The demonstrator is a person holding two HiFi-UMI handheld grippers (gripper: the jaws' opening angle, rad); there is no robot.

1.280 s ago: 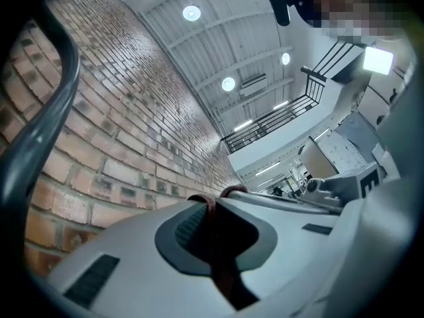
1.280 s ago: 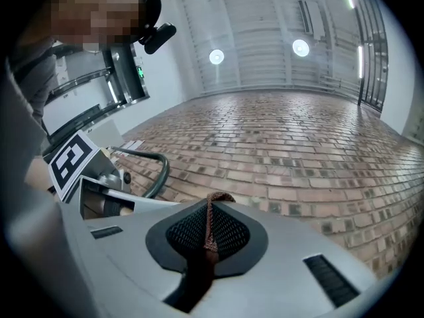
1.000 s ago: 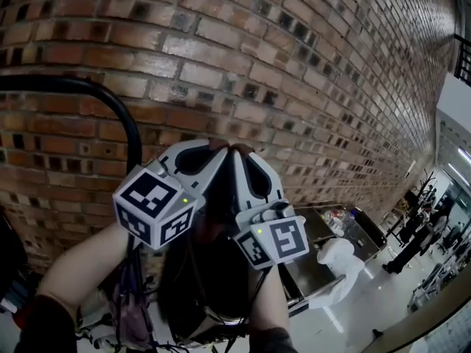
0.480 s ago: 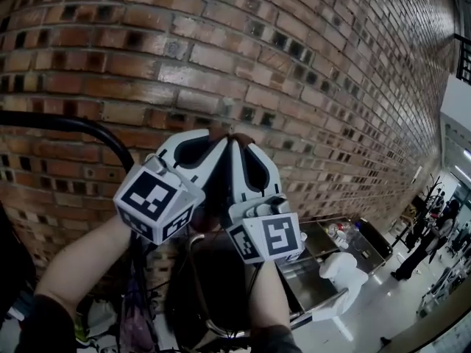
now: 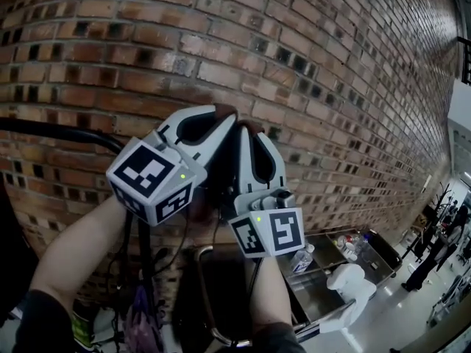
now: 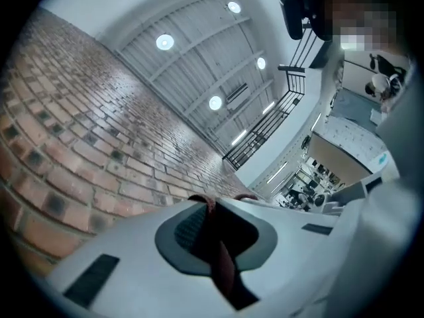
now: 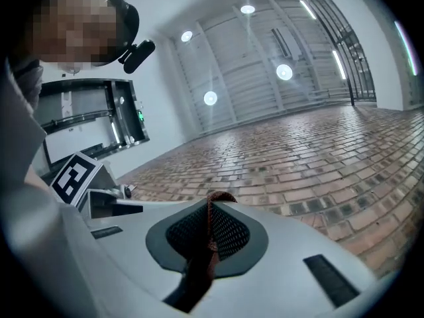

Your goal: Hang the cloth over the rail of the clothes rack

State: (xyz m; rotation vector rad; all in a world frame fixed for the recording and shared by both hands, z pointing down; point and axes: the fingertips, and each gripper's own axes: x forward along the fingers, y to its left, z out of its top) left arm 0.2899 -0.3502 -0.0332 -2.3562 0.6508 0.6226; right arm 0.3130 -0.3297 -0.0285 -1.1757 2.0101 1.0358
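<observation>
A red-brown brick wall (image 5: 331,65) stands directly ahead of the left tongs (image 5: 224,113) and the right tongs (image 5: 246,127) and runs away to their right. Above the tongs, a white ribbed ceiling (image 6: 192,55) carries round recessed lights (image 6: 165,42), and a black balcony railing (image 6: 265,128) borders it on the far side. Below and to the right of the right tongs, a stainless-steel table (image 5: 313,293) stands on a glossy pale floor (image 5: 390,315).

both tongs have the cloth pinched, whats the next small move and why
Probably swing the left tongs and right tongs leftward over the rail: both are shut on the cloth, and the rail lies to their left in the head view.
</observation>
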